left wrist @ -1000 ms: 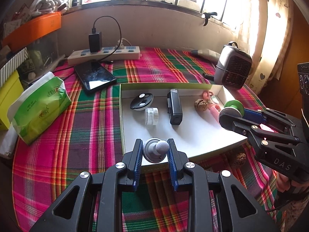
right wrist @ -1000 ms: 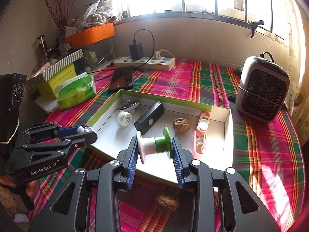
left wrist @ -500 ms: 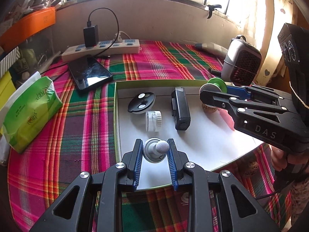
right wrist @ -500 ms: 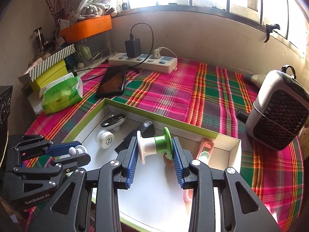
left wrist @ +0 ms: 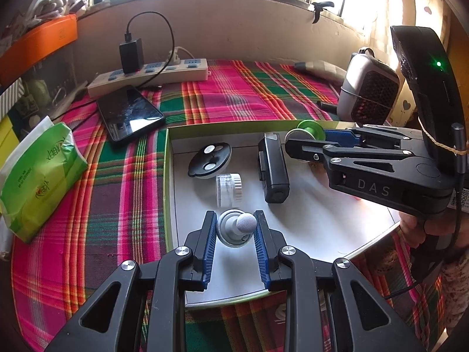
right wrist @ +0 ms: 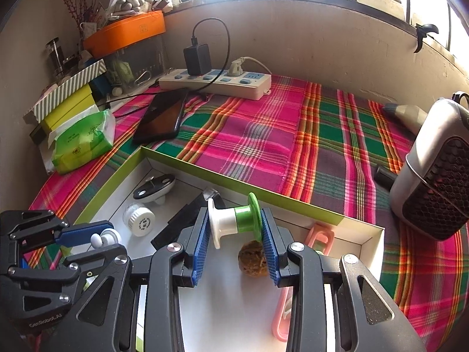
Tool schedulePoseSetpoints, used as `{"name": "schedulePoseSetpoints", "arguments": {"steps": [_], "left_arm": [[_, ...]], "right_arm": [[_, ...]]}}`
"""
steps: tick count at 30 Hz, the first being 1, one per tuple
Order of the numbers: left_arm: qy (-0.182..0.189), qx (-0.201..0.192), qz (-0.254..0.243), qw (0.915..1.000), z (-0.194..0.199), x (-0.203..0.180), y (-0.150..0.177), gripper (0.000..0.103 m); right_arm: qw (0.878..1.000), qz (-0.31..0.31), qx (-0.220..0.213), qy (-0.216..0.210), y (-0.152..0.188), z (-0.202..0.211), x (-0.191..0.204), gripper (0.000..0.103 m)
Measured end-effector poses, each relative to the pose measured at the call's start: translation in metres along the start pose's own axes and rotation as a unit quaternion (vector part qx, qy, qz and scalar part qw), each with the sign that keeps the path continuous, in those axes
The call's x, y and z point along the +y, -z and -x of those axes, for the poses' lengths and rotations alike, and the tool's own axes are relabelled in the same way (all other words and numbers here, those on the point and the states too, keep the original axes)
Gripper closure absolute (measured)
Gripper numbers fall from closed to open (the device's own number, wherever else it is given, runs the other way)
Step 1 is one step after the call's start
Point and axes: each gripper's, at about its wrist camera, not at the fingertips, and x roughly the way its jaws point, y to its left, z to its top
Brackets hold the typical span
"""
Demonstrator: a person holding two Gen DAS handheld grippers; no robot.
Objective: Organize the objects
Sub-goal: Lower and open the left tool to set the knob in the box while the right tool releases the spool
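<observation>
Left claw (left wrist: 234,228) gripped a small grey knob-headed piece (left wrist: 236,228) over the near end of the white tray (left wrist: 307,220). Right claw (right wrist: 236,228) clamped a green-and-white spool (right wrist: 234,220) above a walnut (right wrist: 253,259).

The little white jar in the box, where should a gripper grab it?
Probably from above, across its round sides. The white jar lies on its side on the box floor, so the curved body faces up and the ribbed cap points sideways. It lies close to the black disc, so set one finger at each flat end instead if that gap looks tight.
</observation>
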Motion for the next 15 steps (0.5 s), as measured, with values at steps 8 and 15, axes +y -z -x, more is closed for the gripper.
{"name": "schedulePoseSetpoints", "arguments": {"steps": [8, 15], "left_arm": [[-0.004, 0.004, -0.006, 1.0000, -0.0050, -0.0030, -0.0011, 0.080], [-0.011, 0.003, -0.011, 0.9999, -0.0070, -0.0038, -0.0013, 0.080]], "right_arm": [[1.000, 0.006, 0.020, 0.009, -0.0006, -0.0063, 0.0003, 0.067], [0.999, 0.009, 0.031, 0.016, -0.0006, -0.0099, 0.0016, 0.067]]}}
